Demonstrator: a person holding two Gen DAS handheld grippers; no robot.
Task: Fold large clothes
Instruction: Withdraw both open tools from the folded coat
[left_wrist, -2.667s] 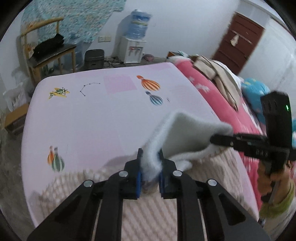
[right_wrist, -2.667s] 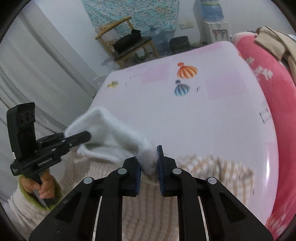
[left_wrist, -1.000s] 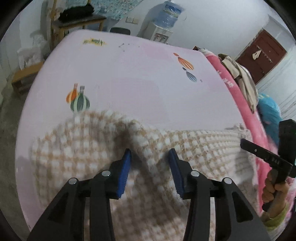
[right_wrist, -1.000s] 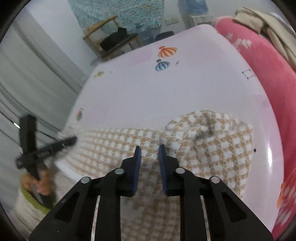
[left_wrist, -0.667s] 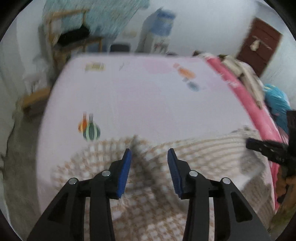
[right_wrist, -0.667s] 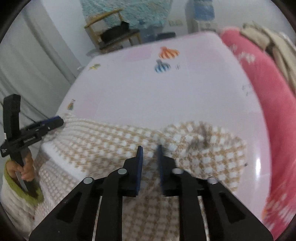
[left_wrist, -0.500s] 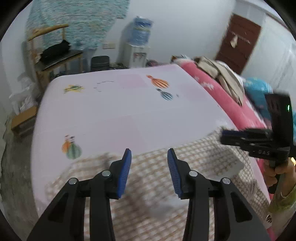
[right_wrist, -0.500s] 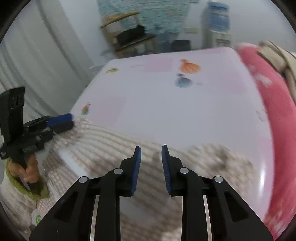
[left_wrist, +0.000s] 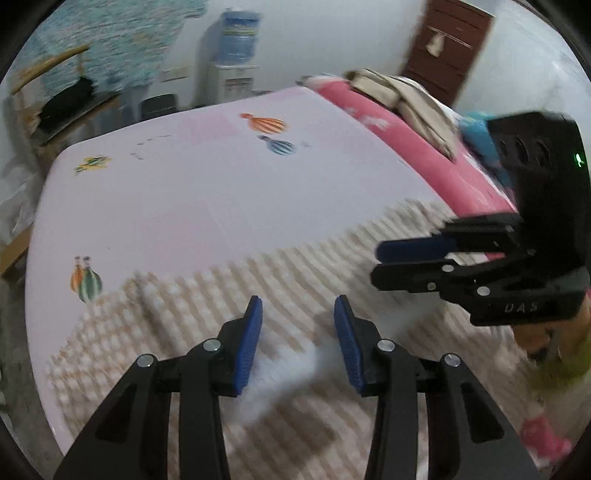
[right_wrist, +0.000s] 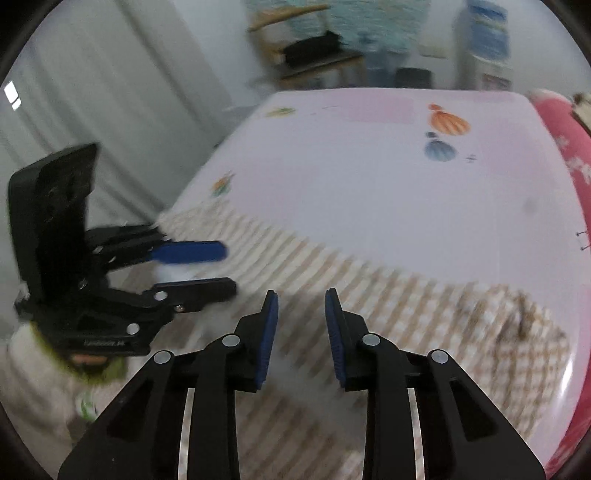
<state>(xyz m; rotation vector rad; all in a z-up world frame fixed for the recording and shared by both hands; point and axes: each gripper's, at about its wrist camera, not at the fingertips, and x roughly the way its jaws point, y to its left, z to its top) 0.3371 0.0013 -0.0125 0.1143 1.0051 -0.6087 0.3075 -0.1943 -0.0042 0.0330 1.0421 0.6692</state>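
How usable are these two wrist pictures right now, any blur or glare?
Left wrist view: the checked garment is smeared by motion and the right gripper is soft. Right wrist view: room background blurred, a small glare patch on the bed sheet; both bend at the edges.

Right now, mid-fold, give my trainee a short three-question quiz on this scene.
1. True or false: the left hand-held gripper is clamped on the checked garment.
2. Which thing lies on the pink blanket? A) beige clothes B) a water bottle C) a black bag
3. Fill in: the sheet is printed with hot-air ______.

Key: 1. False: it is open above the garment, as is the right hand-held gripper, whose jaws are opening. 2. A. 3. balloons.
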